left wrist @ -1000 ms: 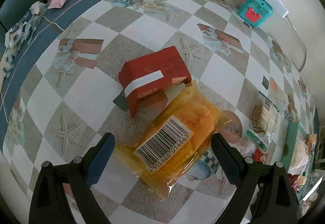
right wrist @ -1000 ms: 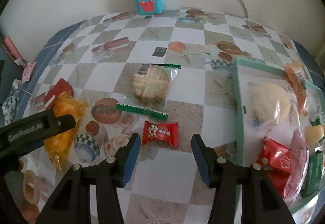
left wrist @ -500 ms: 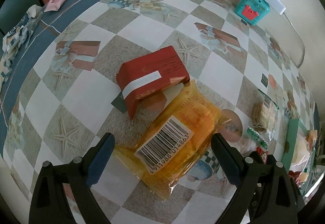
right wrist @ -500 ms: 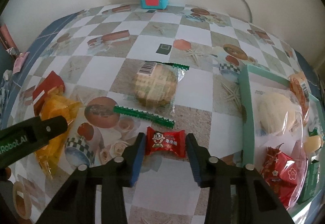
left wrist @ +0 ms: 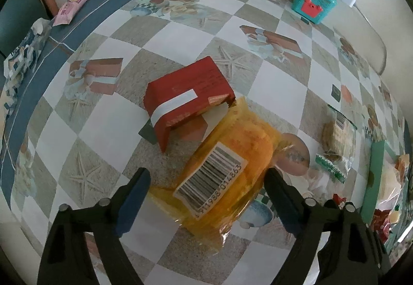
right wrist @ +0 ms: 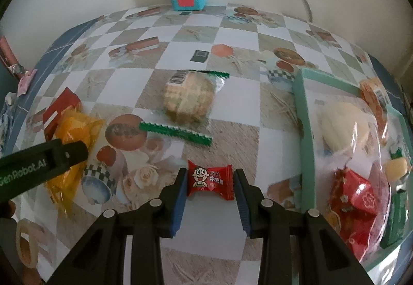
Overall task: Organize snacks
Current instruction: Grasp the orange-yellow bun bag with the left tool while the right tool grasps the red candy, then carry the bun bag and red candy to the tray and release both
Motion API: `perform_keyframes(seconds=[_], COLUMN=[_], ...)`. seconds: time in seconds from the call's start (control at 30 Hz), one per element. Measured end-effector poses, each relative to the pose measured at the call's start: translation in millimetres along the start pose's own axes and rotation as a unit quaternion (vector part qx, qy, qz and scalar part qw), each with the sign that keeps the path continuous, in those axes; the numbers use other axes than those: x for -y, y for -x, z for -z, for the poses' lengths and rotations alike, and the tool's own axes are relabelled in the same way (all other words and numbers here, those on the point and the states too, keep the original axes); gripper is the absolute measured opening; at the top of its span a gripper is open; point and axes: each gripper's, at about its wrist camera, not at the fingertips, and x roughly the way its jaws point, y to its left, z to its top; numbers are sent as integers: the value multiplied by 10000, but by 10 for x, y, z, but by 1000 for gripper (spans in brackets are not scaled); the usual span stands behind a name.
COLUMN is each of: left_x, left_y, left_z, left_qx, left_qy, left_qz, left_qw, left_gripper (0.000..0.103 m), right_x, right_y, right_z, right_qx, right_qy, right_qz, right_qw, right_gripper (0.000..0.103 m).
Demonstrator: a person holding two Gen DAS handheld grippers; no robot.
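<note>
Right tongs (right wrist: 209, 185) are closing on the red candy (right wrist: 210, 179); green tray (right wrist: 306, 140) at 3 o'clock, biscuit pack (right wrist: 189, 100) at 12. Left tongs (left wrist: 206, 181) are closing around the orange packet (left wrist: 229, 168).

Red candy (right wrist: 210, 179), checkered tablecloth (right wrist: 240, 34)

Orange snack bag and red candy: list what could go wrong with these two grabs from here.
1. The left claw is closing around the orange snack bag, whose far end lies against the red box; lifting may drag the box.
2. The right claw is closing on the small red candy by its crinkled wrapper ends; it could slip before reaching the green tray.
</note>
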Motion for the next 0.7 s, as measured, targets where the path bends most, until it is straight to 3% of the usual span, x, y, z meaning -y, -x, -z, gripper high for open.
perform_keyframes(seconds=[0.07, 0.3, 0.33, 0.37, 0.7], left_x=[17, 46, 47, 36, 70], left_y=[6, 27, 31, 40, 85], left_z=[11, 58, 63, 70, 101], left_qx=[8, 37, 41, 39, 74], left_qy=[-48, -187, -192, -187, -206], left_qz=[-12, -60, -32, 14, 162], left_qw=[10000, 9998, 9998, 9998, 9996], left_gripper=[79, 75, 73, 65, 52], right_x=[20, 67, 75, 84, 76], right_y=[10, 23, 27, 31, 76], right_z=[15, 50, 56, 62, 137], right_qx=[-23, -49, -53, -53, -41], right_qy=[-40, -112, -134, -144, -161], right_qz=[14, 77, 91, 97, 232], right_qw=[10000, 9999, 9999, 9998, 9996], right_gripper=[38, 38, 38, 38, 36])
